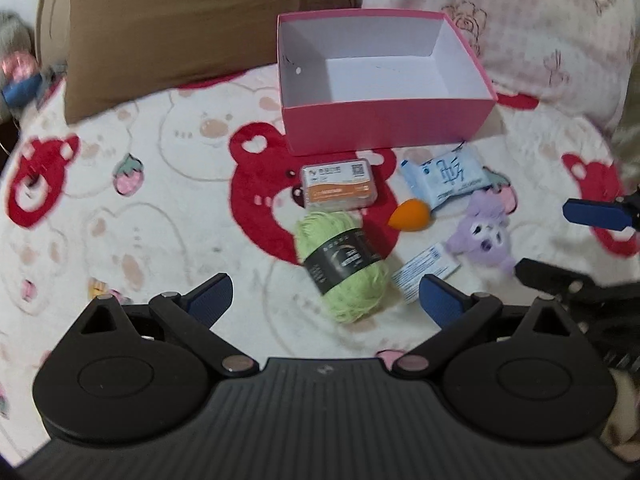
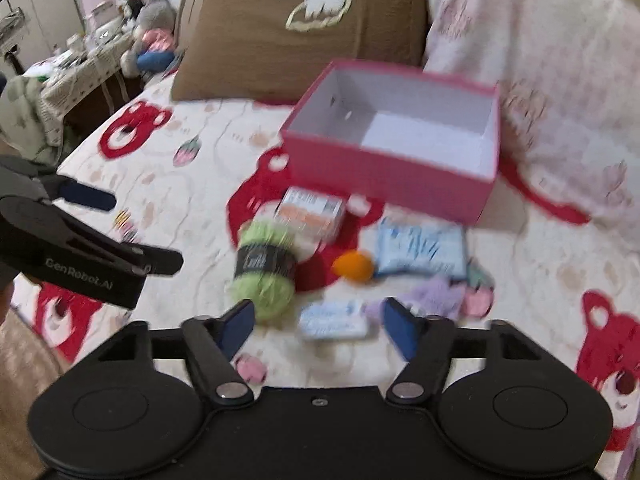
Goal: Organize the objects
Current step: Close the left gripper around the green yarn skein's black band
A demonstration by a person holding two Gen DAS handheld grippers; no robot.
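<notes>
An open pink box (image 1: pixel 384 120) (image 2: pixel 384 176) with a white inside stands on the bed, nothing in it. In front of it lie a clear case with an orange label (image 1: pixel 340 186) (image 2: pixel 310 212), a green yarn ball (image 1: pixel 344 268) (image 2: pixel 264 280), an orange sponge (image 1: pixel 410 214) (image 2: pixel 354 266), a blue tissue pack (image 1: pixel 448 176) (image 2: pixel 422 248), a purple plush (image 1: pixel 482 236) (image 2: pixel 436 294) and a small white-blue packet (image 1: pixel 424 274) (image 2: pixel 334 318). My left gripper (image 1: pixel 326 294) (image 2: pixel 148 232) hovers open near the yarn. My right gripper (image 2: pixel 320 326) (image 1: pixel 560 244) is open above the packet, holding nothing.
The bed is covered by a white blanket with red bears (image 1: pixel 120 200). A brown pillow (image 1: pixel 180 32) and a pink floral pillow (image 1: pixel 540 28) lean behind the box. Left of the bed stand a cluttered side table (image 2: pixel 80 56) and a grey plush (image 2: pixel 148 12).
</notes>
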